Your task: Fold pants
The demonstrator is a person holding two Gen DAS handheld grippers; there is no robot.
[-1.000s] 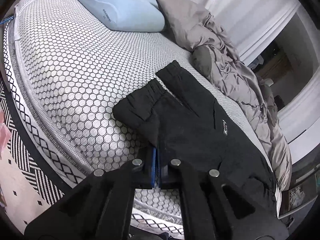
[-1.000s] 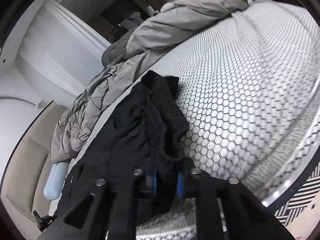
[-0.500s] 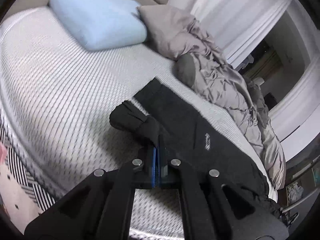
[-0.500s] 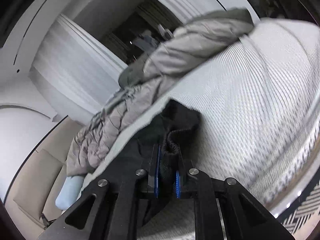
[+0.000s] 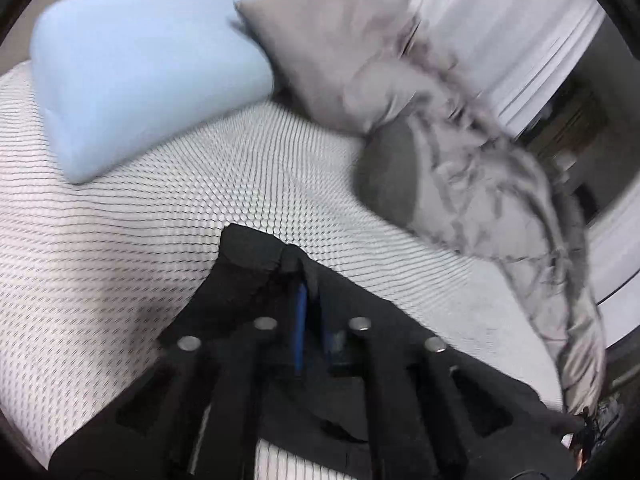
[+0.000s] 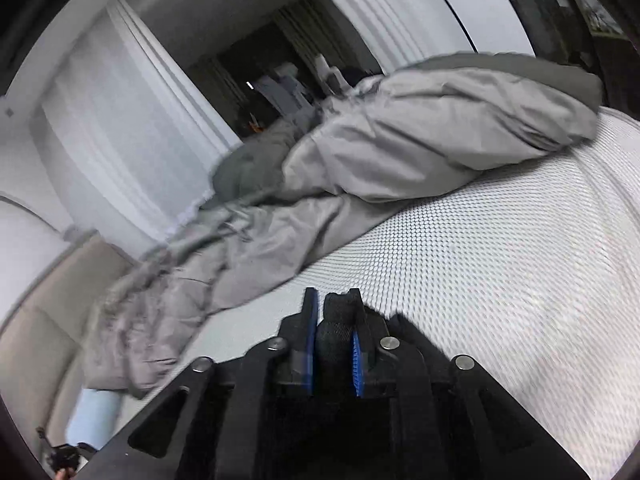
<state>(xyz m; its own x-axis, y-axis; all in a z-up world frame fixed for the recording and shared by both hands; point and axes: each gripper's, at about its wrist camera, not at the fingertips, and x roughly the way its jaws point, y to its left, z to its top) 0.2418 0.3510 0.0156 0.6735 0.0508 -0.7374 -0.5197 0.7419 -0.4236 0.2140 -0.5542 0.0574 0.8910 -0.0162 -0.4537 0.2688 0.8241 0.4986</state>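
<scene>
The black pants [image 5: 244, 276] hang lifted above the white honeycomb mattress [image 5: 120, 240]. My left gripper [image 5: 310, 304] is shut on one end of them; the cloth drapes over its fingers and trails off to the lower right. My right gripper [image 6: 334, 312] is shut on a bunched black fold of the pants [image 6: 340, 320], held between its blue pads above the mattress [image 6: 500, 280]. Most of the pants are hidden below the grippers in both views.
A light blue pillow [image 5: 132, 72] lies at the head of the bed. A crumpled grey duvet [image 5: 460, 168] runs along the far side of the mattress, also in the right wrist view [image 6: 380, 160]. White walls and a dark doorway [image 6: 272, 80] stand behind.
Both grippers have lifted the pants off the mattress and carried them forward across the bed toward the duvet. The pants, flat before, now hang bunched from both grippers.
</scene>
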